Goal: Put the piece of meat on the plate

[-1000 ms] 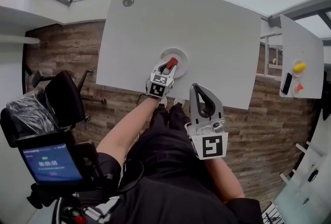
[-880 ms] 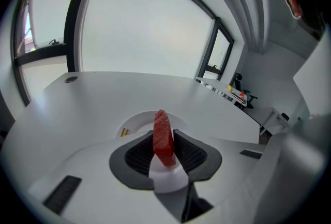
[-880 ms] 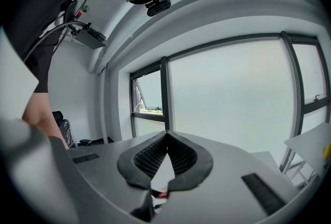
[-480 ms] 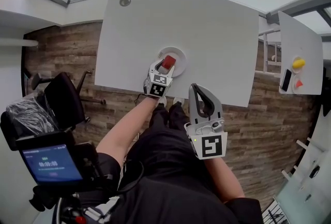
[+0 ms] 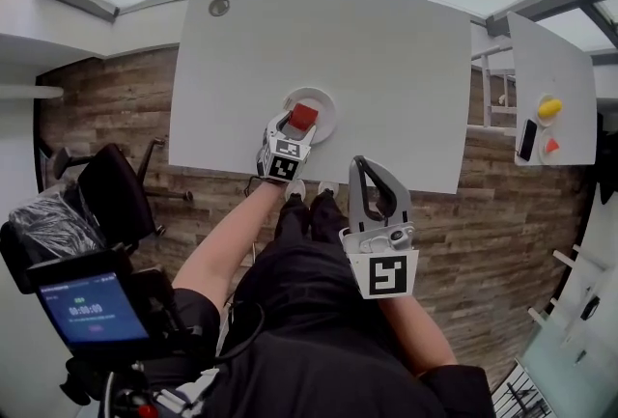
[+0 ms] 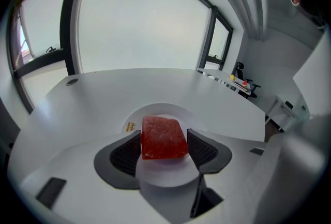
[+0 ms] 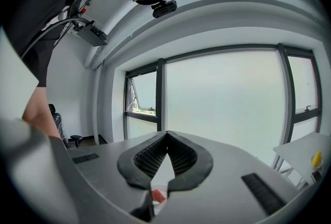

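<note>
A red block of meat (image 6: 163, 137) lies on the small white round plate (image 6: 160, 110) near the front edge of the white table (image 5: 386, 49). My left gripper (image 6: 163, 144) points down at it with a jaw on each side; the jaws are opening and the pads stand just off the meat's sides. In the head view the meat (image 5: 302, 116) rests on the plate (image 5: 325, 105) just ahead of the left gripper (image 5: 291, 125). My right gripper (image 5: 361, 163) hangs off the table's front edge, over my lap, shut with nothing in it; its tips meet in the right gripper view (image 7: 166, 135).
A second white table (image 5: 570, 69) stands at the right with a yellow item (image 5: 549, 106), a phone (image 5: 527, 141) and a small red item (image 5: 550, 146). A black office chair (image 5: 116, 194) is at the left on the wood floor. A round grommet (image 5: 219, 8) marks the table's far left corner.
The left jaws have spread apart from around the meat, which now sits on the plate. The right gripper has stayed where it was.
</note>
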